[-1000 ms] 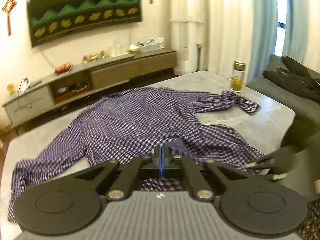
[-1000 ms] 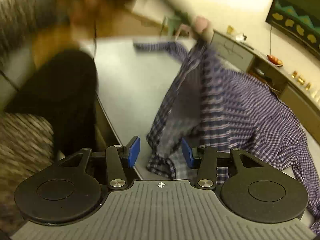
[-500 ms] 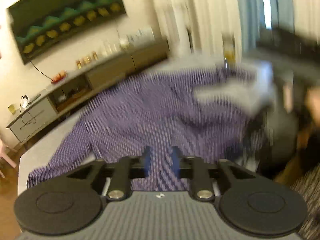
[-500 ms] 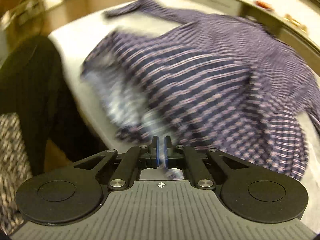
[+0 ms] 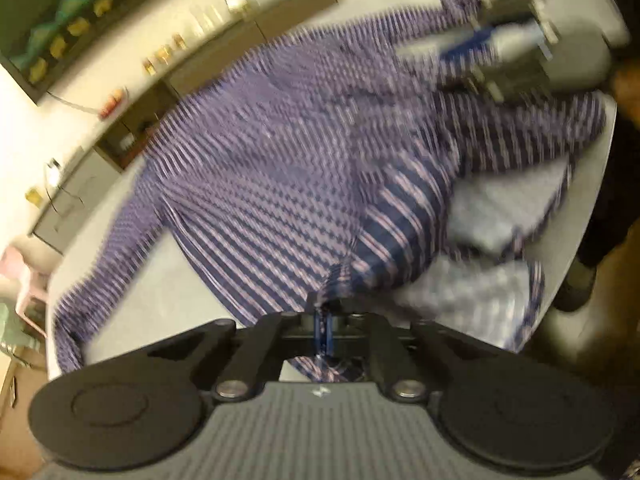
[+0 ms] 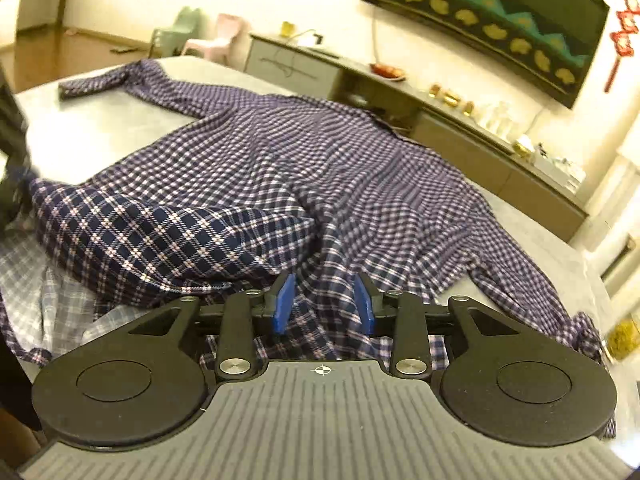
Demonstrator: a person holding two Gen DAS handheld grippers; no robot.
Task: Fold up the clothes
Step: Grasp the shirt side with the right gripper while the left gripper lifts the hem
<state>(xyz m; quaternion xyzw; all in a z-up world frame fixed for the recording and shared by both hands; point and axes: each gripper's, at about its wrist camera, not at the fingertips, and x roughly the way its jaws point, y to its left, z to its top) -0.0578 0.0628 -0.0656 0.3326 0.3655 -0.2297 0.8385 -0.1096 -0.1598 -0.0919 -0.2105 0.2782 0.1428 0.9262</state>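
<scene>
A blue-and-white checked shirt lies spread over a grey table, one sleeve stretched to the left. My left gripper is shut on a bunched piece of the shirt's near edge, and the cloth rises taut from the pads. The left wrist view is motion-blurred. In the right wrist view the shirt has a fold of its lower part turned over, showing paler lining at the left. My right gripper stands open just above the cloth, with fabric under its blue pads but not pinched.
A long low cabinet with small items runs along the far wall under a dark wall panel. Small plastic chairs stand beyond the table's far corner. A jar with yellow contents sits at the right table edge.
My left gripper, open half a second ago, has shut on the shirt's edge and tilted downward. My right gripper, shut half a second ago, now stands open over the cloth.
</scene>
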